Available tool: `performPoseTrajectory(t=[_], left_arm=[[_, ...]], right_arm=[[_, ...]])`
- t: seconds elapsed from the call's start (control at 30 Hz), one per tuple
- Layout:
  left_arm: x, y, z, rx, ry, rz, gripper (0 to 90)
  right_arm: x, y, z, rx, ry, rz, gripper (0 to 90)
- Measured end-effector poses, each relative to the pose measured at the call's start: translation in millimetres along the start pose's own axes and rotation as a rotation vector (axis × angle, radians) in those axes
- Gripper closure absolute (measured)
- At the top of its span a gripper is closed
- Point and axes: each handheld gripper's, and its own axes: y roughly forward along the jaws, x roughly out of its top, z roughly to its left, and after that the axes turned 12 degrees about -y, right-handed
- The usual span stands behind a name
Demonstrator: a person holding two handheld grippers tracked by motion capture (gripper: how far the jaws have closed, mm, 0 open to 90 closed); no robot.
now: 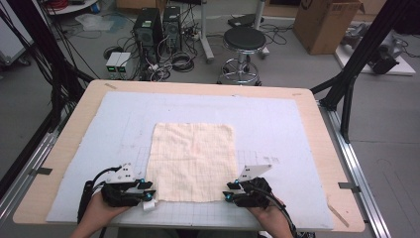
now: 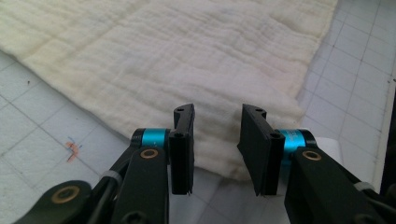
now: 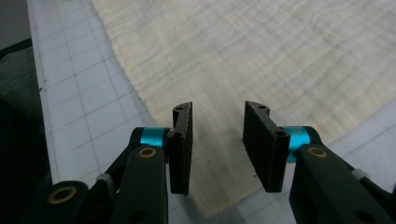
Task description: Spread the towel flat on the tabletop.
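So my left gripper [image 1: 146,190] has its jaws apart over the near-left corner of the cream cloth [image 1: 192,161], which lies flat mid-mat, nothing pinched yet. My right gripper [image 1: 229,192] is the same deal, jaws apart at the near-right corner. I'd say slide each lower jaw under the hem and bite both corners evenly. Plenty of bare grid mat [image 1: 277,119] beyond the far edge to fold into.

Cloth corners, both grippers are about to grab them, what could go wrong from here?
1. The cloth lies flat, so the open left gripper may pinch only a thin edge and slip.
2. The right gripper, also open, could catch the gridded mat beneath.
3. Uneven grips would skew any fold.
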Motion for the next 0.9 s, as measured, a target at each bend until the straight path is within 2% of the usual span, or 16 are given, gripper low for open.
performPoseTrajectory(t=[0.1,0.17,0.23,0.4,0.5,0.6,0.73,0.83,0.9], left_arm=[[-0.9,0.8,-3.0,0.021,0.028,-0.001,64.5],[-1.6,1.7,-5.8,0.049,0.056,-0.005,67.0],[-1.3,2.0,-6.3,0.061,0.068,-0.006,69.4],[0.9,3.0,-8.9,0.079,0.094,0.002,85.9],[2.4,1.6,-8.3,0.08,0.085,-0.006,88.3],[3.5,-5.3,-5.4,0.074,0.065,-0.036,88.6],[3.4,-15.7,-2.2,0.072,0.054,-0.077,88.6],[3.5,-24.1,0.5,0.061,0.049,-0.104,88.6],[3.3,-29.0,2.2,0.035,0.045,-0.112,88.6]], right_arm=[[-0.2,0.5,0.5,-0.01,-0.002,0.001,65.6],[0.3,1.0,2.6,-0.028,-0.027,0.008,66.2],[1.2,1.6,5.0,-0.048,-0.039,0.017,69.2],[1.6,1.2,1.9,-0.056,-0.03,0.025,79.2],[2.7,1.2,2.1,-0.045,-0.028,0.03,87.9],[4.3,1.0,4.6,-0.055,-0.038,0.041,88.2],[3.9,0.7,4.0,-0.033,-0.02,0.03,88.5],[4.7,0.9,6.3,-0.019,-0.024,0.028,88.6],[6.0,1.5,9.5,-0.012,-0.031,0.029,88.6]])
